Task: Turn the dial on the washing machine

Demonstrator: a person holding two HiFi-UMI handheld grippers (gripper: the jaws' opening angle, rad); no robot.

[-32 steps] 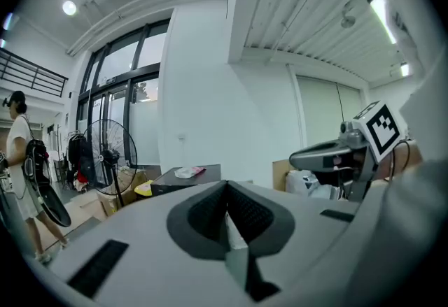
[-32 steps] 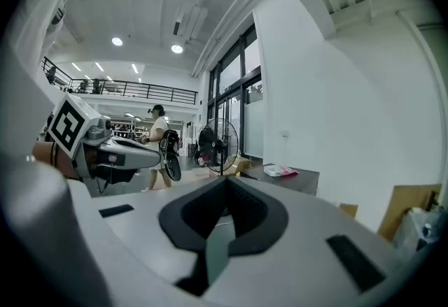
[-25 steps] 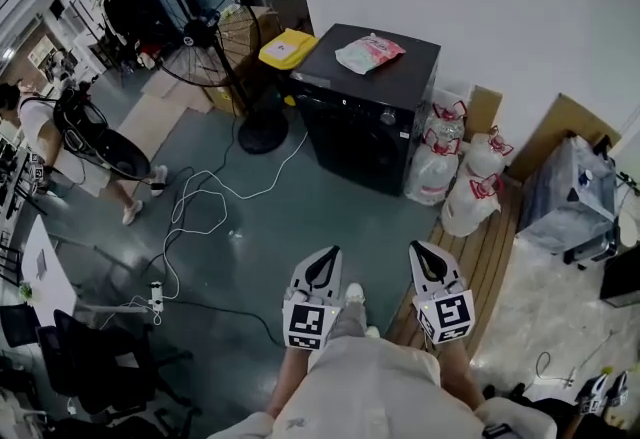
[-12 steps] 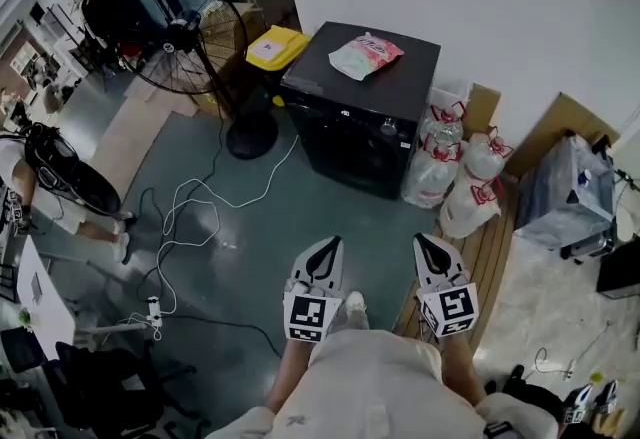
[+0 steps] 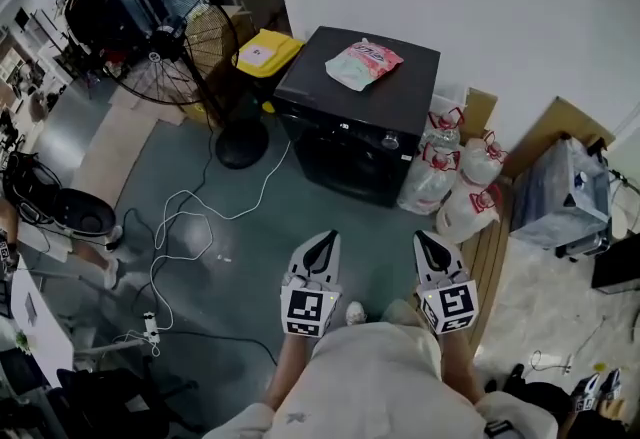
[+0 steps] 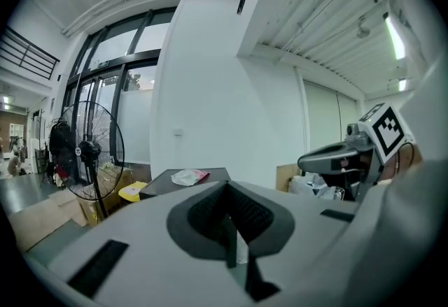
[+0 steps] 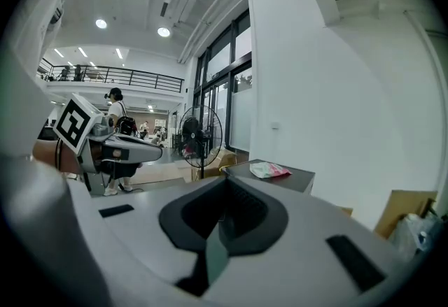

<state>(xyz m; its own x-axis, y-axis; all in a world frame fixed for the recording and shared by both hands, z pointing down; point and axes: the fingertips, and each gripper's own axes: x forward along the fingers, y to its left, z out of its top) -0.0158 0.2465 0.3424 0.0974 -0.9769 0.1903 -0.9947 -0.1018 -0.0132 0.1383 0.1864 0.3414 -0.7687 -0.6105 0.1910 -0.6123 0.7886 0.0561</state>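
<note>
The black washing machine (image 5: 360,112) stands against the white wall, with its round dial (image 5: 391,141) on the front panel at the upper right. A pink and green packet (image 5: 363,62) lies on its top. My left gripper (image 5: 322,243) and right gripper (image 5: 430,243) are held side by side in front of the person's body, both shut and empty, well short of the machine. In the left gripper view the left gripper (image 6: 227,190) points at the machine's top (image 6: 175,185). In the right gripper view the right gripper (image 7: 225,190) has the machine (image 7: 283,177) ahead and slightly right.
A standing fan (image 5: 165,37) and a yellow bin (image 5: 262,54) are left of the machine. White tied bags (image 5: 455,177) lean at its right beside a wooden platform (image 5: 495,247). Cables (image 5: 190,222) trail over the floor. A person (image 5: 55,217) is at the far left.
The head view has drifted so the machine sits slightly lower and nearer. The person at the left has moved toward the frame's edge. Both grippers stay shut in place.
</note>
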